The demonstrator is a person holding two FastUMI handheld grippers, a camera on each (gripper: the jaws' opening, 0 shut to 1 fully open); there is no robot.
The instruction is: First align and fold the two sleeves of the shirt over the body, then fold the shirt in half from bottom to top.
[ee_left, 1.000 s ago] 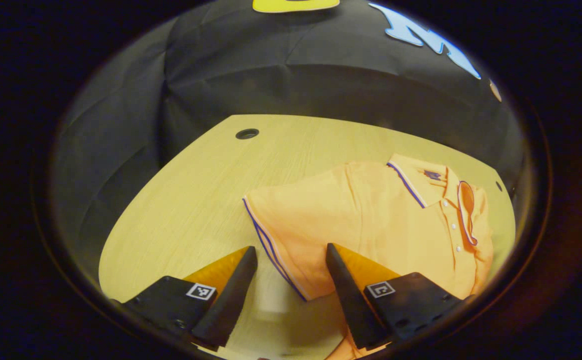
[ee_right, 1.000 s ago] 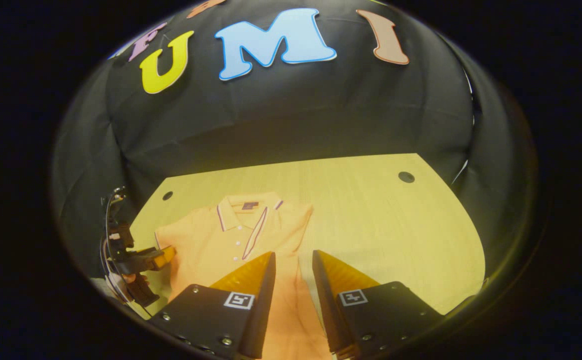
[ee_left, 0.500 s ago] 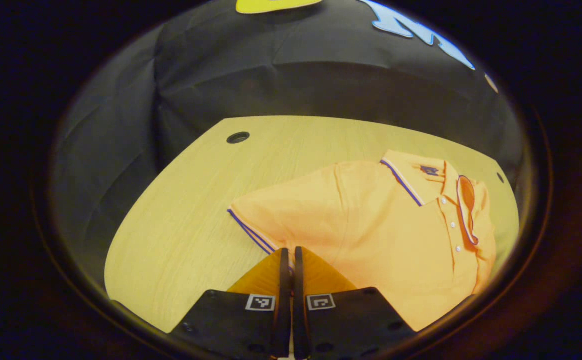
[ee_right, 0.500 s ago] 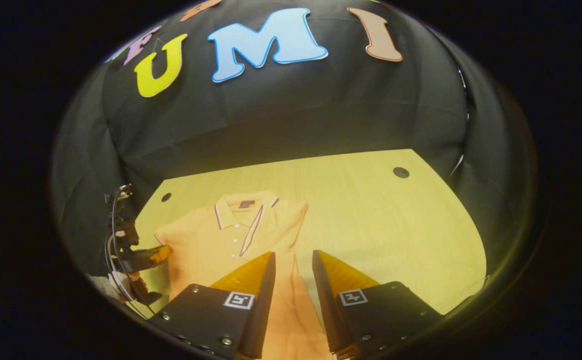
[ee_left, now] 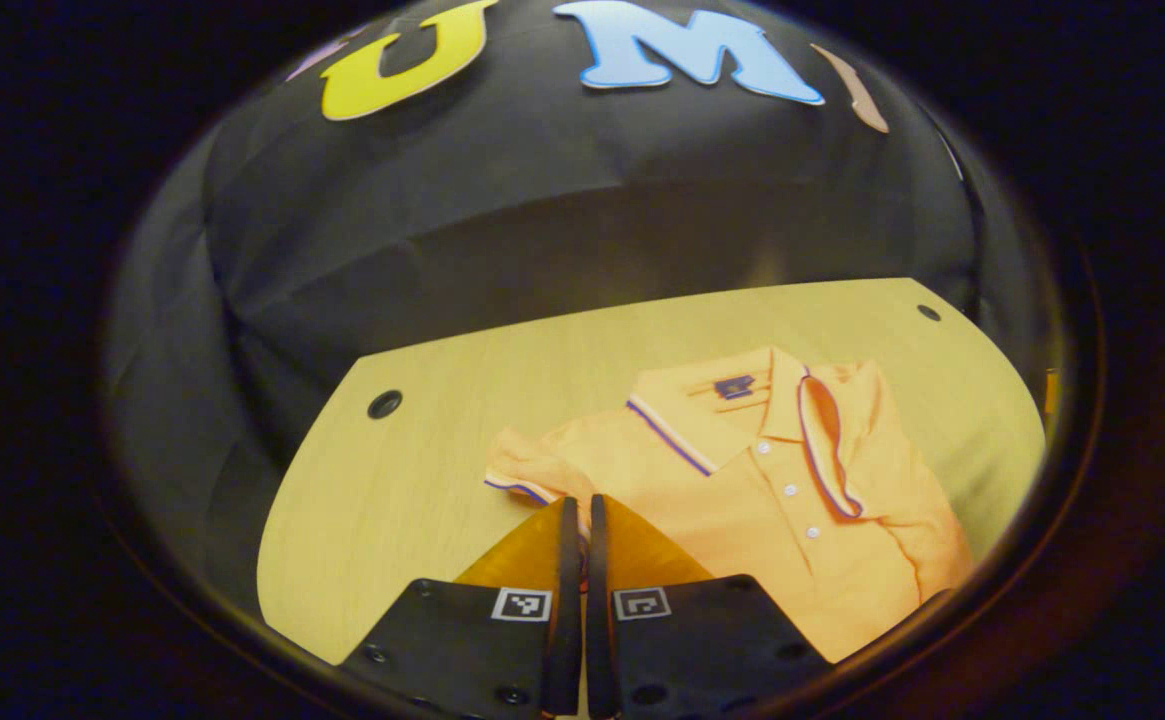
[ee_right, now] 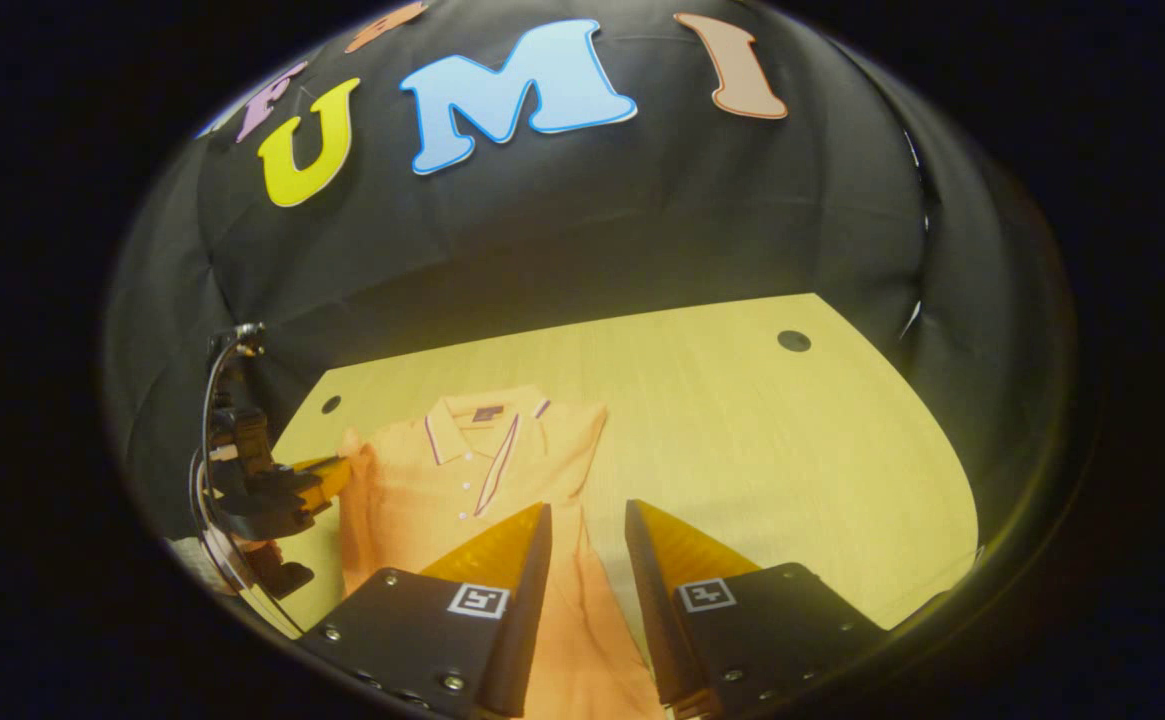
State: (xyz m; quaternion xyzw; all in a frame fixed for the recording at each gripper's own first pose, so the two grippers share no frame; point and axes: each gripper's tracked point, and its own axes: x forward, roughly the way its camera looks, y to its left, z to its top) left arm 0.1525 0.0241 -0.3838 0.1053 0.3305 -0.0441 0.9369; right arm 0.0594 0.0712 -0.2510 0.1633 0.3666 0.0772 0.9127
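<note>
An orange knit polo shirt (ee_left: 742, 520) lies face up on the pale wood-grain bench (ee_left: 422, 480), collar toward the booth's wall. The collar has thin dark and white stripe trim, and small white buttons run down the placket. The left gripper (ee_left: 576, 520) has its jaws pressed together on the striped cuff of the sleeve (ee_left: 532, 472), which is bunched and lifted off the bench, drawn in toward the body. In the right gripper view the same gripper (ee_right: 327, 472) shows at the shirt's (ee_right: 442, 480) edge, beside the crumpled sleeve. The right gripper (ee_right: 587, 530) hangs over the lower body of the shirt, jaws apart by a narrow gap, holding nothing. Round dark holes (ee_right: 794, 340) mark the bench's far corners.
</note>
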